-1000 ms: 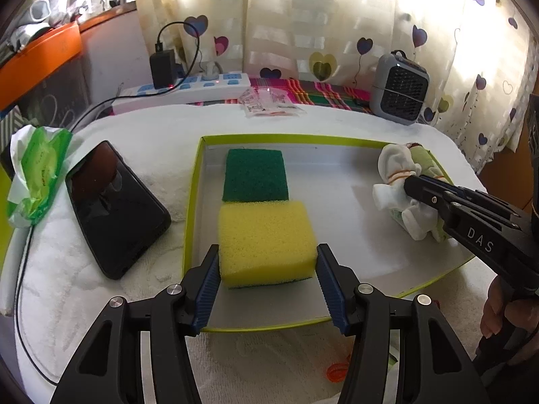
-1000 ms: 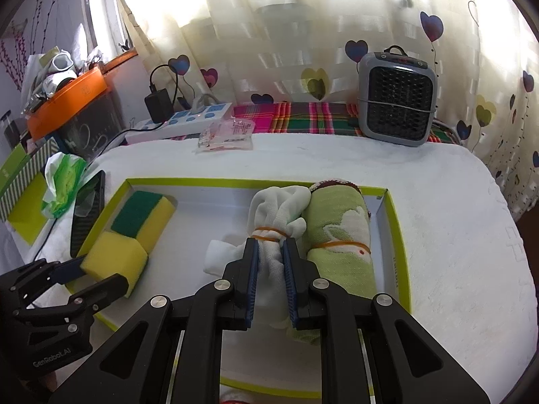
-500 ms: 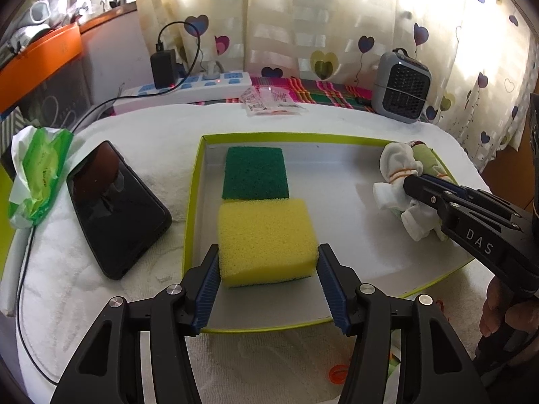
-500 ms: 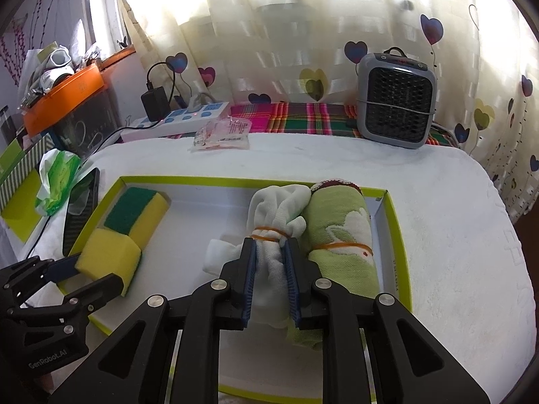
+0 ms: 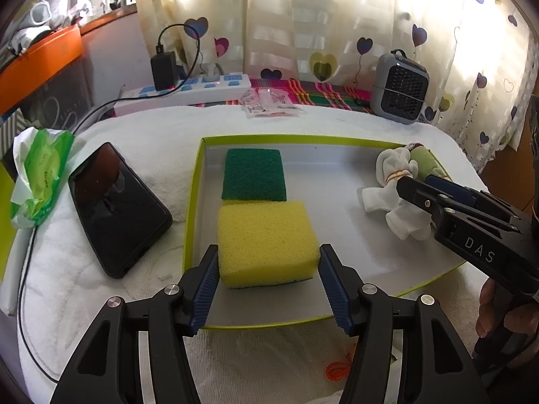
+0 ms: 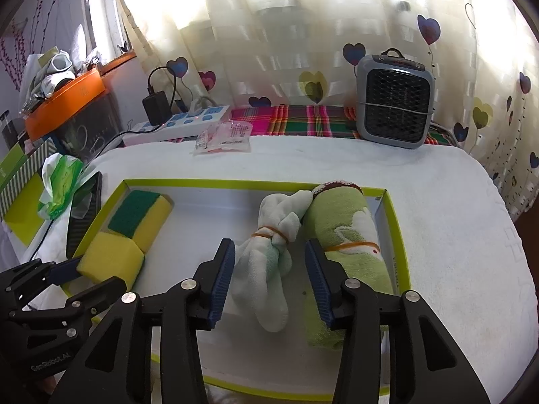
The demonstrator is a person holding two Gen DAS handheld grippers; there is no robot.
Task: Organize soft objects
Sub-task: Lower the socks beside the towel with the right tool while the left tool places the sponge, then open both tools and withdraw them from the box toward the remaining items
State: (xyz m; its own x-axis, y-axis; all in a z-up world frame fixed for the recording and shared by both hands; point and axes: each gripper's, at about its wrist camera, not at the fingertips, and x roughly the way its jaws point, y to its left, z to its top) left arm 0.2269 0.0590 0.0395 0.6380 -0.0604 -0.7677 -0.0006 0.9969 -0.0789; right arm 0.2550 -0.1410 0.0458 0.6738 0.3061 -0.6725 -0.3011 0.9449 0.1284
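Note:
A green-rimmed white tray [image 5: 337,175] [image 6: 397,222] lies on a white towel. A yellow sponge [image 5: 266,242] [image 6: 111,259] lies at the tray's near left, with a green-topped sponge [image 5: 254,175] [image 6: 138,213] behind it. My left gripper [image 5: 267,279] stands around the yellow sponge, pads touching its sides or nearly so. A white rolled cloth [image 6: 269,262] [image 5: 394,192] tied with an orange band lies beside a green rolled towel [image 6: 347,242] [image 5: 426,165]. My right gripper [image 6: 269,282] is open, its fingers on either side of the white cloth.
A black phone [image 5: 114,202] and a green tissue pack [image 5: 40,175] lie left of the tray. A power strip with charger [image 5: 188,87], a plastic packet [image 5: 269,104] and a grey heater [image 6: 394,101] stand at the back. An orange band [image 5: 337,367] lies near the front.
My right gripper has opened and let go of the white rolled cloth, which now lies in the tray. My left gripper has stayed around the yellow sponge.

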